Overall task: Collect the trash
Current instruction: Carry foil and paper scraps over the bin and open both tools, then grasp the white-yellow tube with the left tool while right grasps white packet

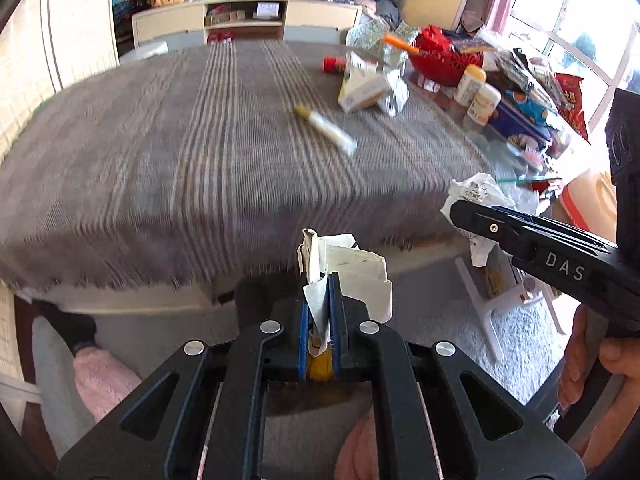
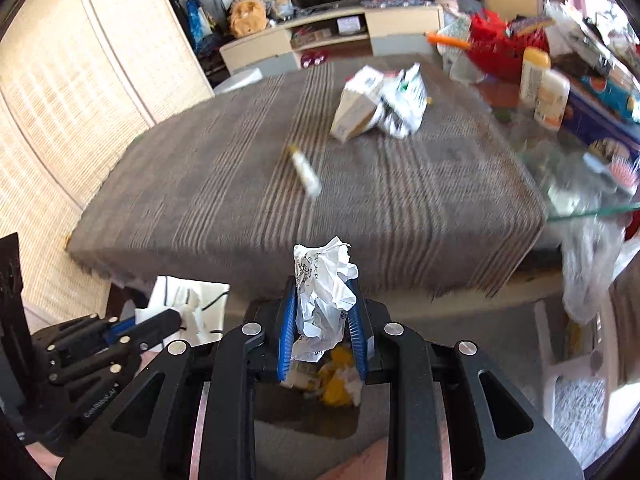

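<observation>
My left gripper [image 1: 319,280] is shut on a folded white paper wrapper [image 1: 352,276], off the near edge of the grey striped tablecloth [image 1: 180,140]. My right gripper [image 2: 322,280] is shut on a crumpled white paper ball [image 2: 324,292]; that ball [image 1: 476,194] also shows at the right of the left wrist view. Below the right jaws lies a bin with yellow and white scraps [image 2: 336,384]. On the cloth remain a white tube with a yellow cap [image 1: 326,130], a small carton [image 1: 362,90] and crumpled foil [image 1: 394,94].
The table's right side is crowded: a red basket [image 1: 440,58], two white bottles [image 1: 476,94], snack bags [image 1: 528,116]. A white plastic stool [image 1: 496,300] stands on the floor at right. A media cabinet [image 1: 248,18] lines the far wall; a wicker screen [image 2: 80,100] is at left.
</observation>
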Action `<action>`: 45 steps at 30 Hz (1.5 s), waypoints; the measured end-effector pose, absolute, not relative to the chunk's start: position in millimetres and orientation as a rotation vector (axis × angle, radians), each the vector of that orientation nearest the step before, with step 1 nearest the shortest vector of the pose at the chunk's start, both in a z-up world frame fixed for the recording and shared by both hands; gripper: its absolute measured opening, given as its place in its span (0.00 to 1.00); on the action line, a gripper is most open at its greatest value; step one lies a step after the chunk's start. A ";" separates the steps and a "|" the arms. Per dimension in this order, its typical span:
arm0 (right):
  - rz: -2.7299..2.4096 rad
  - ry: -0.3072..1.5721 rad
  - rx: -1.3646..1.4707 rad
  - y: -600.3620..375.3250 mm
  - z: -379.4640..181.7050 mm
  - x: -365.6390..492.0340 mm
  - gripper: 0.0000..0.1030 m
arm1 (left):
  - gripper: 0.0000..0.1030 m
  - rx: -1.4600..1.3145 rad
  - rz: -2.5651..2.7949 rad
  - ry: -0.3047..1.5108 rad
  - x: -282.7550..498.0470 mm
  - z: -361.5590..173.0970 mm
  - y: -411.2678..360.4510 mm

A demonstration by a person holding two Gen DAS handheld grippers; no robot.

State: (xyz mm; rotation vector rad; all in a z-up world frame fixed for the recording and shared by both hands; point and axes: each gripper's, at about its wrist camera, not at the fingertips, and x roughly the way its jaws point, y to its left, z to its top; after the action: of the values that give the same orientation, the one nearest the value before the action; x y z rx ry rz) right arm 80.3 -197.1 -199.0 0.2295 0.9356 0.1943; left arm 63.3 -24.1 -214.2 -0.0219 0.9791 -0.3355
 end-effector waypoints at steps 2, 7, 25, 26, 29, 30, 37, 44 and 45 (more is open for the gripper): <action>0.210 0.984 0.239 -190.9 -219.9 77.1 0.24 | 0.07 -0.030 -0.341 1.017 58.3 -233.3 -21.1; 0.216 1.066 0.235 -175.2 -262.5 76.0 0.24 | 0.07 -0.047 -0.326 1.108 56.1 -282.4 -17.0; 0.199 1.258 0.297 -160.3 -349.9 102.1 0.32 | 0.11 -0.051 -0.326 1.301 82.2 -371.2 -18.3; 0.197 1.257 0.298 -161.3 -349.9 102.9 0.37 | 0.12 -0.052 -0.322 1.301 82.7 -371.1 -17.2; 0.193 1.244 0.316 -167.0 -345.6 103.9 0.53 | 0.26 -0.061 -0.323 1.296 83.8 -368.8 -13.7; 0.187 1.237 0.315 -168.3 -343.2 103.7 0.53 | 0.32 -0.057 -0.315 1.288 83.8 -365.9 -11.8; 0.129 1.145 0.311 -187.6 -310.2 94.8 0.76 | 0.64 -0.041 -0.279 1.204 74.8 -330.7 -7.6; 0.046 1.022 0.301 -223.1 -263.9 83.7 0.97 | 0.83 -0.038 -0.272 1.096 69.8 -277.6 -12.5; 0.042 1.014 0.312 -227.7 -259.7 83.8 0.97 | 0.83 -0.037 -0.272 1.084 70.3 -271.4 -11.5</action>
State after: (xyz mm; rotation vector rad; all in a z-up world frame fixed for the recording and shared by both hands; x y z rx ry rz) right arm 83.8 -227.7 -259.7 0.3116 1.0138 0.0417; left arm 70.3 -11.5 -271.4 -0.0371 1.0845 -0.2715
